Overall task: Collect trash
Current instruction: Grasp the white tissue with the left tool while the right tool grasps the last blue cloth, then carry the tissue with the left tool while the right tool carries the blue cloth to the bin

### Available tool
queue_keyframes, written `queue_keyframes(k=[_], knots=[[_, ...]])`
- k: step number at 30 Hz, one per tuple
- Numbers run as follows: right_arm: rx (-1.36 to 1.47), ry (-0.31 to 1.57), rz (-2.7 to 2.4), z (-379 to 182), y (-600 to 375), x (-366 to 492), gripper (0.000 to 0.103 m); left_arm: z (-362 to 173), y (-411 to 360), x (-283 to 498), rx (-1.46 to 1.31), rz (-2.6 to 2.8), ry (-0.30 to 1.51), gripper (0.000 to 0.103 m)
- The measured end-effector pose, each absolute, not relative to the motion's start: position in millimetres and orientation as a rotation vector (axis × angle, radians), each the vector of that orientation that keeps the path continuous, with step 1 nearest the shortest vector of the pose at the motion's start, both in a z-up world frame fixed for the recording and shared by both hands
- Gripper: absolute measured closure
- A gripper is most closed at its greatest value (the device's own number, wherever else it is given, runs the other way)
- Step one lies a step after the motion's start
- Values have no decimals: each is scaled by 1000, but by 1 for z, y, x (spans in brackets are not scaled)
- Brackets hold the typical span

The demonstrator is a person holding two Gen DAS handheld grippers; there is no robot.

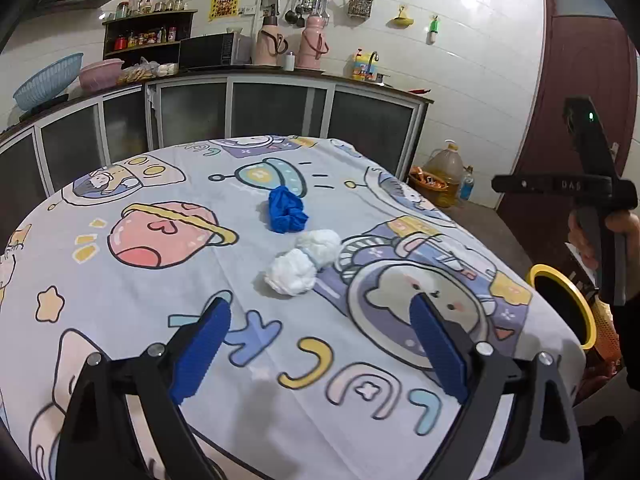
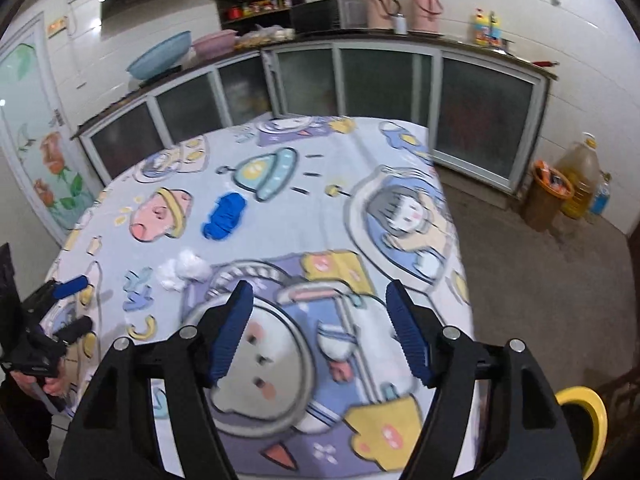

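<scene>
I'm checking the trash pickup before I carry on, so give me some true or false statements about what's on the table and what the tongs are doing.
1. A crumpled blue plastic glove lies on the cartoon-print tablecloth. True.
2. The two white crumpled paper balls sit apart at opposite table ends. False: they lie side by side, touching.
3. The left tongs grip a paper ball. False: they are open and empty.
4. The right tongs are open with nothing between them. True.
5. A yellow-rimmed bin stands beside the table's edge. True.
</scene>
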State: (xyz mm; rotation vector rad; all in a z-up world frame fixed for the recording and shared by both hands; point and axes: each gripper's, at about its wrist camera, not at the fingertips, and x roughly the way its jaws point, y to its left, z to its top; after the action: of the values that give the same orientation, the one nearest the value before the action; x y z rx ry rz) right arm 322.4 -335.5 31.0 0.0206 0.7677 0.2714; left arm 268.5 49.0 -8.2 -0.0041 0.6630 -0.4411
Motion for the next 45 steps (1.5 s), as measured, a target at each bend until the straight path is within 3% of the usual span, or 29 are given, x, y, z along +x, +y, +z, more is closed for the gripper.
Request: queue_keyframes(k=[9,11,17,28,29,32,33,34,37,45], knots=[[15,880,468,3,-260,405,39,-25,38,319,42,-453,731,15],[14,934,503,-5,-241,428,46,-30,34,332,37,-471,754,15],[52,1142,542,-39,-189,498,48,-44,21,367,47,-479,804,15],[21,1205,475,-66,-165,535,49,-66,3,403,26,-509,882,16],[17,1209,468,-68,-164,537,50,-68,1,403,31,-511,883,17],[15,1221,448,-74,-163,541,58,-74,0,406,26,-511,893,39],[15,1222,444,-75,-162,542,62,-74,-1,407,7,-527,897,52],[13,1225,439,-76,-161,542,65,-74,-1,406,3,-535,898,55],[-9,1222,421,-77,-158,541,84,-71,-11,397,71,-527,867,61],[28,1188,447,-56,-173,524,88,-48,6,370,40,-501,846,62]])
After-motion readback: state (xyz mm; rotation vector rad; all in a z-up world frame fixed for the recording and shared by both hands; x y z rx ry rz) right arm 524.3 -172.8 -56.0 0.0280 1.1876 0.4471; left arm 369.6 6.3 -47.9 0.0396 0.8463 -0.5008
